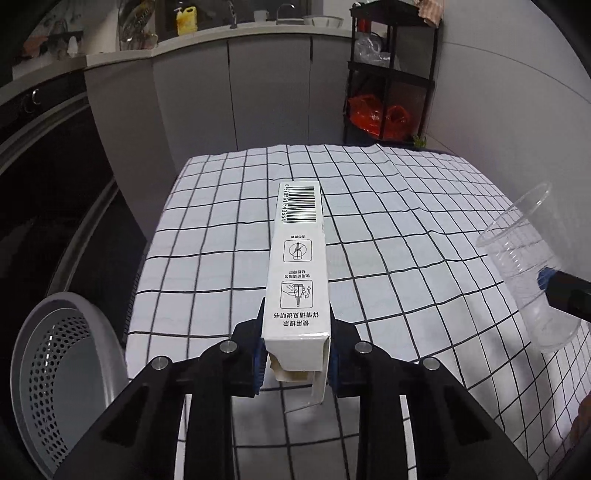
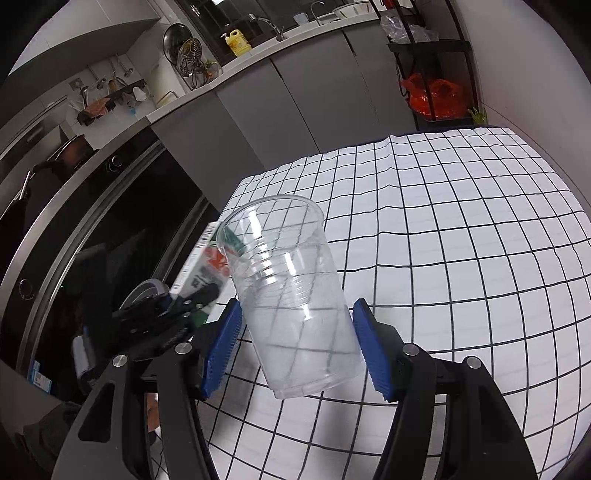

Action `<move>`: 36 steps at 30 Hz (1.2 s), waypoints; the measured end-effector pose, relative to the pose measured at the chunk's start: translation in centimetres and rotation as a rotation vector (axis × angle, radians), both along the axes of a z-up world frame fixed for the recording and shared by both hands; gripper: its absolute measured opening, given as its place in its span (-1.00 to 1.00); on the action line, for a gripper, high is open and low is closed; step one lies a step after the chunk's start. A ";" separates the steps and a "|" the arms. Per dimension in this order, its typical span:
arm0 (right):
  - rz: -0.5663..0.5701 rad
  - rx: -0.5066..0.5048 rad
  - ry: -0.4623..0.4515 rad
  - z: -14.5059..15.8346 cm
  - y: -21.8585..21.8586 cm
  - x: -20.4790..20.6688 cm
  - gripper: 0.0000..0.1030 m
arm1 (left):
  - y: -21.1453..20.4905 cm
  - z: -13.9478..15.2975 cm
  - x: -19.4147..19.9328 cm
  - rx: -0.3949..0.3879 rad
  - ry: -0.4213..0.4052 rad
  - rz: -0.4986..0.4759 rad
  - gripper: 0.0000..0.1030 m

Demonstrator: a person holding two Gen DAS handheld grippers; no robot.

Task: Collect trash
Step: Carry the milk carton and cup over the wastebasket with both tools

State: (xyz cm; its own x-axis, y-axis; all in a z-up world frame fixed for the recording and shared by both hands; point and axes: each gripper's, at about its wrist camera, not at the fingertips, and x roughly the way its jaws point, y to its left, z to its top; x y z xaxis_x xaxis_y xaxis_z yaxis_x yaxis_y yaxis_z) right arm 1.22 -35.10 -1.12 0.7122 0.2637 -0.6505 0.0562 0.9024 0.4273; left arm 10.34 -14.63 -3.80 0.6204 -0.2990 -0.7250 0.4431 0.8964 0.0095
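both hands full above the checked cloth

the left gripper (image 1: 297, 354) was clamped on a white box (image 1: 299, 273); the right gripper (image 2: 295, 347) pinched a clear cup (image 2: 291, 295) — both above the tablecloth (image 1: 388, 229). only the left view showed the grey bin (image 1: 62, 369) — the right view showed the box's red-green side.

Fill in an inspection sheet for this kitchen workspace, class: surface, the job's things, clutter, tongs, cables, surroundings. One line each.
Surface: table under a white checked cloth, slightly rippled.
Job's things: white carton with barcode, near flap open, held off the cloth; clear plastic cup, tilted, also held up; grey perforated bin beside the table at the left.
Clutter: nothing seen on the cloth.
Tongs: left tongs shut on the carton; right tongs shut on the cup.
Cables: nothing seen.
Surroundings: grey cabinets and counter with a yellow bottle; black rack holding red bags; dark oven front at left.
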 end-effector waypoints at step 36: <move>0.337 -0.080 -0.097 1.7 28.2 4.4 0.17 | 27.4 5.0 -5.3 0.026 -0.085 0.503 -0.51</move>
State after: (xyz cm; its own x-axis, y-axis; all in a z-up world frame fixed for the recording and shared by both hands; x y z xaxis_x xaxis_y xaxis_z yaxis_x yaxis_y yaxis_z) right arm 5.66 -6.93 0.54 0.6535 0.4452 -0.6122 -0.2872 0.8941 0.3437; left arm 5.05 12.79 1.20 0.7401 0.0691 -0.6689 -0.0465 0.9976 0.0516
